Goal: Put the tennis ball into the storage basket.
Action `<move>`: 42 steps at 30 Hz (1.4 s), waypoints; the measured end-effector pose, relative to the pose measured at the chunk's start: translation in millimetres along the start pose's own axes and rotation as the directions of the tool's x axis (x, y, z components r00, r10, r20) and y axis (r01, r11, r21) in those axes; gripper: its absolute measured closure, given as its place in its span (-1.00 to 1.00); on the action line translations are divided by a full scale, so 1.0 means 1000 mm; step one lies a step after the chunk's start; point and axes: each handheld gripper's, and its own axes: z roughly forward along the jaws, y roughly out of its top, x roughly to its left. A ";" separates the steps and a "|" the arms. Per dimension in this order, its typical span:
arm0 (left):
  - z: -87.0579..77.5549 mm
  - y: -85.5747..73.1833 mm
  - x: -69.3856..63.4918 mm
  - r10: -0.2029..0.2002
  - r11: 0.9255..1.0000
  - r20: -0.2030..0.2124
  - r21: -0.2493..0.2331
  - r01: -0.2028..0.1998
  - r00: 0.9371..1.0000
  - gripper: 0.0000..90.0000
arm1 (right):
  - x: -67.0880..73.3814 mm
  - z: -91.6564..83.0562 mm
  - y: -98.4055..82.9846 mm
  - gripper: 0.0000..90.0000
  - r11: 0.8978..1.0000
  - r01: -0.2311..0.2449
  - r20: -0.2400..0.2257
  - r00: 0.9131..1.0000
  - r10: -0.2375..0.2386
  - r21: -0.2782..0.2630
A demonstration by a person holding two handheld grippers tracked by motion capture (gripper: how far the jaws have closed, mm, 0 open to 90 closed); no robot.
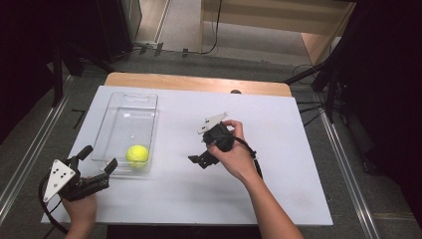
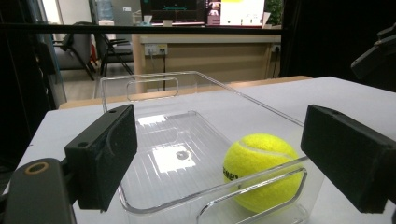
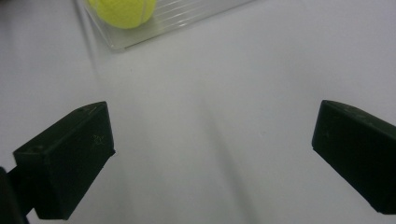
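left gripper (image 1: 99, 158): jaws wide apart, aimed 1 o'clock | right gripper (image 1: 199, 160): jaws wide apart, tilted down toward 8 o'clock

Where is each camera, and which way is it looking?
High view: above the person's side, looking down on the table; forearms, both hands show.
Left gripper view: on the left gripper, open, facing the clear bin; its fingers show.
Right gripper view: on the right gripper, open, facing down at the table; its fingers show.
All share the tennis ball.
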 end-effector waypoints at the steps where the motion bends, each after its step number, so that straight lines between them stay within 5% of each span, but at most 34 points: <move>1: 0.000 0.000 0.000 0.000 1.000 0.000 0.000 0.000 1.000 -0.75 | 0.000 -0.002 -0.003 -1.00 1.000 -0.008 0.004 1.000 0.008 -0.004; 27: 0.000 0.000 -0.001 0.002 1.000 -0.005 0.002 -0.002 1.000 -0.75 | -0.005 -0.035 -0.073 -1.00 0.985 -0.113 0.086 0.989 0.125 -0.130; 42: 0.001 0.000 -0.002 0.011 1.000 -0.012 0.011 -0.011 1.000 -0.75 | -0.010 -0.061 -0.125 -1.00 0.954 -0.185 0.141 0.965 0.222 -0.234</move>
